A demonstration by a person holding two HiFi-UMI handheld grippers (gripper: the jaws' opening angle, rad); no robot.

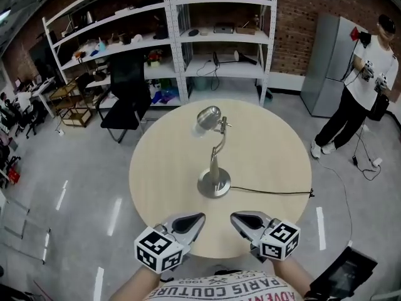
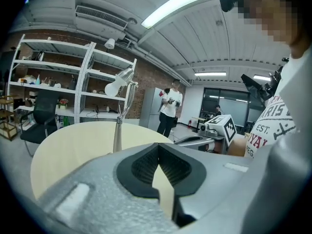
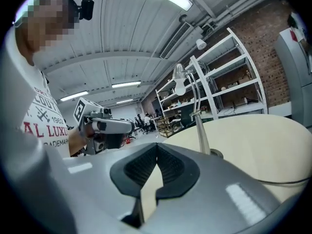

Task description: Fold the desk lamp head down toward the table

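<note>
A silver desk lamp stands near the middle of the round pale table. Its round base carries a curved stem, and the head is raised and tilted to the left. In the left gripper view the lamp head rises beyond the jaws, to the left; in the right gripper view the lamp head rises to the right. My left gripper and right gripper hover side by side over the table's near edge, short of the base. Both are shut with nothing in them.
A black cable runs from the lamp base to the table's right edge. Beyond the table are white shelving, a black chair and a grey cabinet. A person stands at the far right.
</note>
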